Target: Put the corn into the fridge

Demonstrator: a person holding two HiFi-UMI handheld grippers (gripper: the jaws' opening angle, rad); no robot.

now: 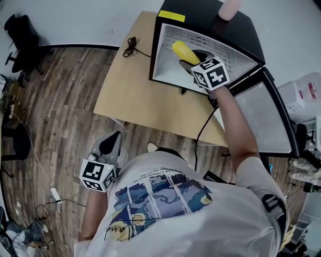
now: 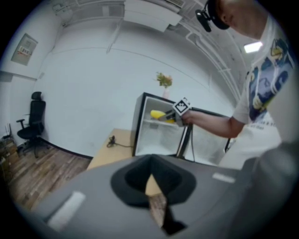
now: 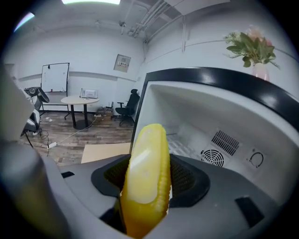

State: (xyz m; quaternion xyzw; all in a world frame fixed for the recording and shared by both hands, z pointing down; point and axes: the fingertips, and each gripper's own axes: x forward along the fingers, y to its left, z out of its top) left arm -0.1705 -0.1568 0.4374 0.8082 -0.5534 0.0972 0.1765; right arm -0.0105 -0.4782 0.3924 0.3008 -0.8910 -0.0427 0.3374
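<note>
The yellow corn [image 1: 181, 50] is held just inside the open mouth of the black mini fridge [image 1: 170, 15], which stands on a wooden table [image 1: 135, 95]. My right gripper [image 1: 188, 63] is shut on the corn, its marker cube at the fridge opening. In the right gripper view the corn [image 3: 145, 177] sticks up between the jaws of the right gripper [image 3: 147, 189], in front of the white fridge interior [image 3: 210, 126]. My left gripper [image 1: 111, 141] hangs low at the person's side, away from the table. In its own view the left gripper [image 2: 150, 168] is shut on nothing.
The fridge door [image 1: 261, 115] stands swung open to the right. A black cable [image 1: 131, 46] lies on the table's far left corner. A vase [image 1: 228, 10] sits on top of the fridge. An office chair [image 1: 20, 32] and loose cords [image 1: 52, 193] are on the wooden floor.
</note>
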